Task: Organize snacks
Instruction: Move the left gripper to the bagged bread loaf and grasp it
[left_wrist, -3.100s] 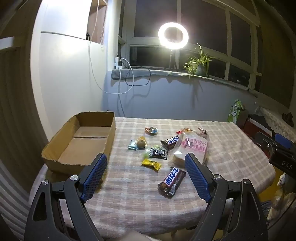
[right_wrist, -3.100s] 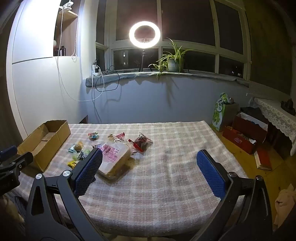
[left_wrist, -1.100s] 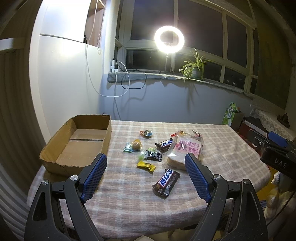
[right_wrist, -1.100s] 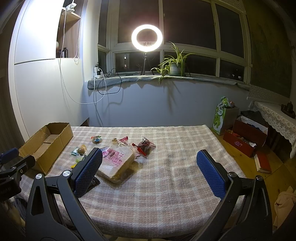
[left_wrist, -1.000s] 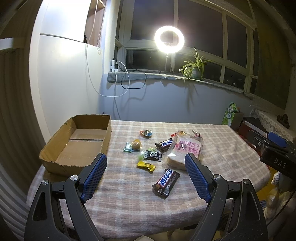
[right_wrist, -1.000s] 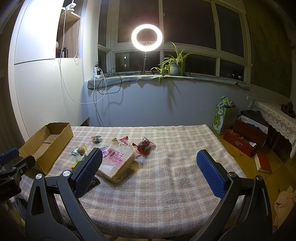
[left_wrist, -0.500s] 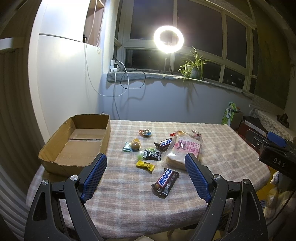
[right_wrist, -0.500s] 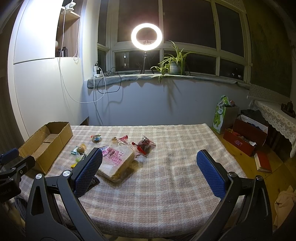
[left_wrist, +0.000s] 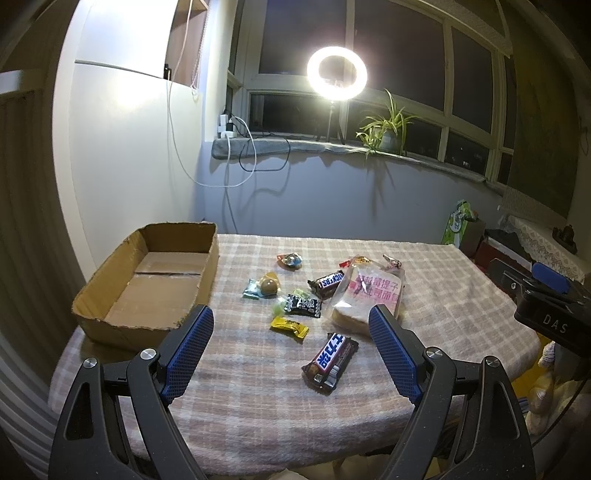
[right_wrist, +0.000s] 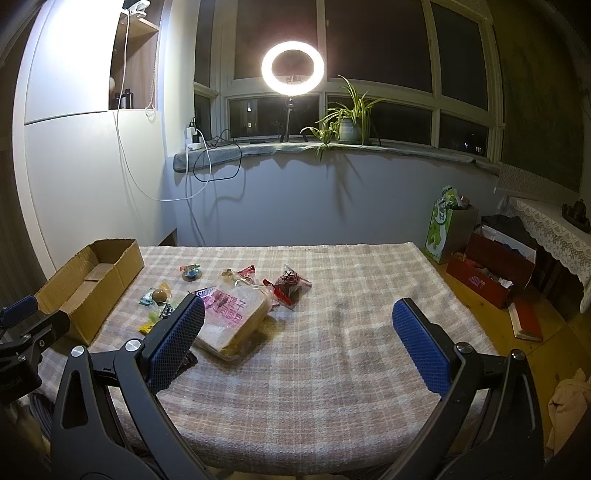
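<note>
Two hand-held claws hover over a table (left_wrist: 461, 295) covered in a checked cloth. The left gripper (left_wrist: 291, 354) and right gripper (right_wrist: 299, 343) are both spread wide, holding nothing.

The snacks lie loose at mid-table. From the left view, a Snickers (left_wrist: 330, 361) lies nearest, at about 1 o'clock between the fingers. A yellow candy (left_wrist: 289, 326) sits just past it at 12 o'clock. A bread bag (left_wrist: 365, 295) is at 1 o'clock, with a second bar (left_wrist: 327, 283) touching its left edge. Small sweets are scattered beyond.

Likely risks: the slick wrappers may slide away as the fingers close, a wide grab could pinch two close items or bunch the cloth, and squeezing the bread bag would crush the soft slices.

The only container, a cardboard box (left_wrist: 210, 254), sits at 10 o'clock on the table's left edge. Its floor is bare; nothing is in it.
</note>
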